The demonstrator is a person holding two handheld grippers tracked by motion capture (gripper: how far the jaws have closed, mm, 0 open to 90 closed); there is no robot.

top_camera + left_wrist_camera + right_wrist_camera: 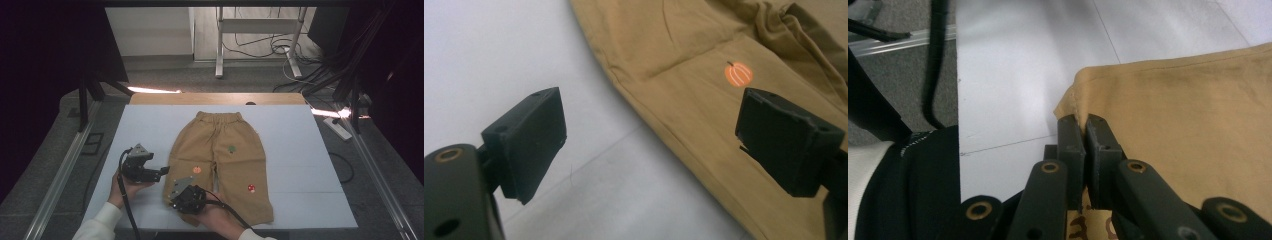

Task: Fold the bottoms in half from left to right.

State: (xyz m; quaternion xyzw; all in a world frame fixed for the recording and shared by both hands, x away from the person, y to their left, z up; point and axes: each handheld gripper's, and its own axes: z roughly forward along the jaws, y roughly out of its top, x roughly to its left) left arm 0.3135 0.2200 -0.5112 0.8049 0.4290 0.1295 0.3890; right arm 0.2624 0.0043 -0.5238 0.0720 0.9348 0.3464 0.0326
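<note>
Nearest, at the front edge of the desk [300, 150]: right tongs [1084, 125] clamped on the hem corner of the near trouser leg, tan cloth pinched between the closed pads and puckered up just above them in the right gripper view. Judged as the grasping step of a fold or a lift of the tan trousers [220, 160], with one corner secured and the other grip not yet made. A little farther out and to the left: left tongs [649, 135] spread wide and holding nothing, poised above the white surface just beside the outer seam of the same leg, one pad over bare desk, the other over cloth close to the small orange pumpkin patch [738, 74]. Next move, likely: bringing the left tongs onto the leg's edge, nipping only the fabric and not scraping the desk, then moving both corners together so the cloth stays flat. Farther still: trousers spread flat, legs toward the person, elastic waistband [219, 118] at the far side near the wooden edge, centred on the white sheet.
</note>
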